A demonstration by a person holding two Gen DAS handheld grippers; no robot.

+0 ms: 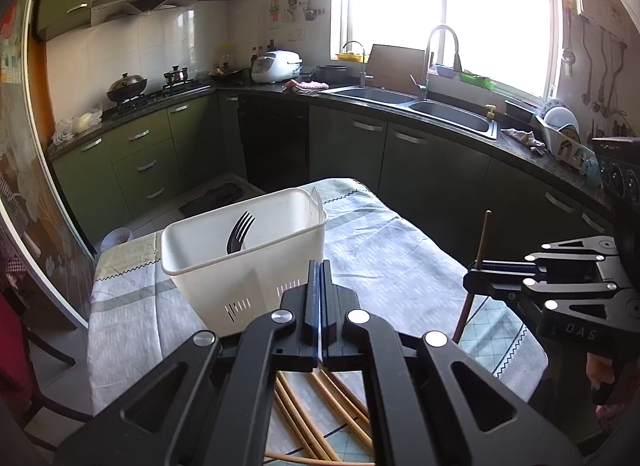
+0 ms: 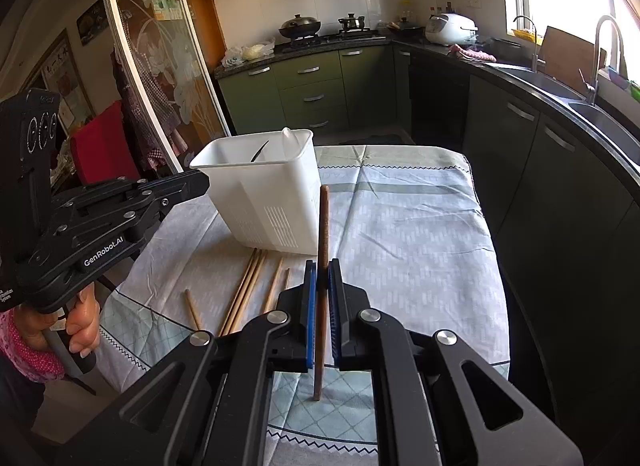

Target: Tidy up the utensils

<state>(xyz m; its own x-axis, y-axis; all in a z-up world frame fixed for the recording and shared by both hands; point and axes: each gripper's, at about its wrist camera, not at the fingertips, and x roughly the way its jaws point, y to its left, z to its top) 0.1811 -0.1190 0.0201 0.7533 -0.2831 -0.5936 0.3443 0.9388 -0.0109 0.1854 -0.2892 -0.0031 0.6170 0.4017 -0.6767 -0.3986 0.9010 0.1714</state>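
Chopstick (image 2: 322, 266) pinched upright in my right gripper (image 2: 322, 270), I am steering it over the white holder (image 2: 260, 201), keeping my left gripper (image 1: 319, 266) pressed together, empty.

Half-seen things on the table

The fork (image 1: 240, 231) handle sinks behind the white caddy (image 1: 248, 262) wall; pale chopsticks (image 1: 320, 418) run under the gripper, bottom centre.

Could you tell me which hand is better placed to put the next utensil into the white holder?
The right. Its tongs are already shut on a dark chopstick, held upright just beside the white holder. The left tongs are shut on nothing, with the light chopsticks lying on the tablecloth.
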